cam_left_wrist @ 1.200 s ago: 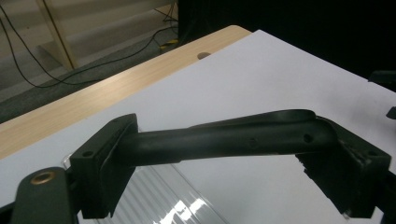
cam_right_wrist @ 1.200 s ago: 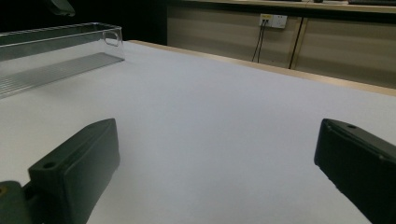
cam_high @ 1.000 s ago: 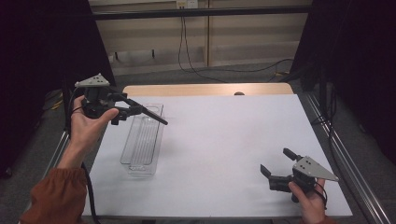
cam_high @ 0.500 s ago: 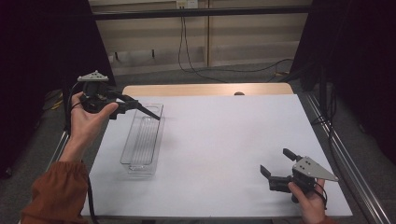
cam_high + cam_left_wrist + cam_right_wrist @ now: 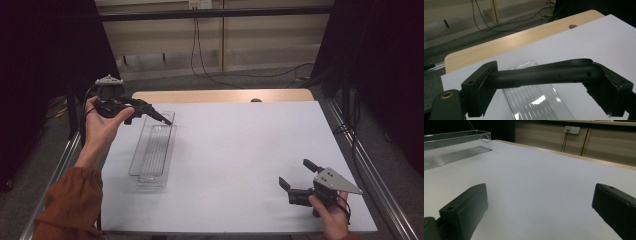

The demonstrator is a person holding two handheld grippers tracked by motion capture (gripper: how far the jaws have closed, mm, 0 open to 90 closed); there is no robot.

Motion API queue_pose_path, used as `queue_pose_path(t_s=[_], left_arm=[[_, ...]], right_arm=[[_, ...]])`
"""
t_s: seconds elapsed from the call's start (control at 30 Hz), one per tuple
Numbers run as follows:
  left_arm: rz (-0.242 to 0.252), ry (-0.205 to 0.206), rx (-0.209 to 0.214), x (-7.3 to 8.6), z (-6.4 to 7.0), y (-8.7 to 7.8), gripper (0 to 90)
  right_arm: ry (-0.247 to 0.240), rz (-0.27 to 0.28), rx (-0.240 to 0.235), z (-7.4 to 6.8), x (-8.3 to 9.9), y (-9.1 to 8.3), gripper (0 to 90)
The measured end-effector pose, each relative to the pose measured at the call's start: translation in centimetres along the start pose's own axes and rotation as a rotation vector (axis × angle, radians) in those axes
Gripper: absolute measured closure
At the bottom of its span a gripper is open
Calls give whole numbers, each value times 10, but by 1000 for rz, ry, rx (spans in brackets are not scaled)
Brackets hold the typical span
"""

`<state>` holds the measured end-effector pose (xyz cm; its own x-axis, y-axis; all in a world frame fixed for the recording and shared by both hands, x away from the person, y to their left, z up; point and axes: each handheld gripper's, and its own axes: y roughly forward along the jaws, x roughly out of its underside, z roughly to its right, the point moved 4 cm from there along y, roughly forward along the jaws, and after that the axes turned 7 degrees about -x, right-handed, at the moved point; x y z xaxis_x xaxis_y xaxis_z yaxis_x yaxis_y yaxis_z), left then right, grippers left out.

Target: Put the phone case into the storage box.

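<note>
The black plastic piece (image 5: 158, 116) was up in the air at about 10 o'clock of the table, clamped in the left gripper (image 5: 136, 106) and pointing out over the far end of the clear tray (image 5: 135, 161). From the left gripper view it looked like a slim, curved bar (image 5: 544, 73) spanning the gap from one jaw to the other, so the jaws were closed firmly on it. I judged it to be light and stiff, smooth enough to twist in a loose grip, and best held where it was thickest, near the rounded end. The tray lay lengthwise at 9 o'clock. It seemed thin, ribbed on the bottom, light and easily nudged, with a small cut-out handle at one end (image 5: 485, 138) as the obvious place to hold it. The right gripper (image 5: 297, 173) rested low at 4 o'clock, its jaws spread wide and holding nothing. The white table top (image 5: 240, 145) was flat, matt and bare apart from the tray, with a strip of wood (image 5: 220, 95) along its far edge. Beyond it were a grey floor with trailing cables (image 5: 215, 75), a wall socket (image 5: 200, 4) and dark curtains on both sides.
</note>
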<state>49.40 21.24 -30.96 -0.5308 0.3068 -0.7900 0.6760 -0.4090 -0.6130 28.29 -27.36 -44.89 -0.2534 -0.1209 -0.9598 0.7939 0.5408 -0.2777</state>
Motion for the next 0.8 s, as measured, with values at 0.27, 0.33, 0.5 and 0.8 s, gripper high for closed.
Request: queue_pose_path(t_s=[0.27, 0.33, 0.5, 0.8], left_arm=[[-42, -9, -46, 3, -3, 18, 145], [-44, -3, -58, 3, -2, 21, 144], [-58, -11, -83, 4, -2, 30, 145], [-74, -33, -99, 6, -3, 42, 144]], right_arm=[[-2, -2, 1, 0, 0, 0, 0], [1, -1, 1, 0, 0, 0, 0], [-6, -5, 2, 0, 1, 0, 0], [-11, -9, -3, -1, 1, 1, 0]])
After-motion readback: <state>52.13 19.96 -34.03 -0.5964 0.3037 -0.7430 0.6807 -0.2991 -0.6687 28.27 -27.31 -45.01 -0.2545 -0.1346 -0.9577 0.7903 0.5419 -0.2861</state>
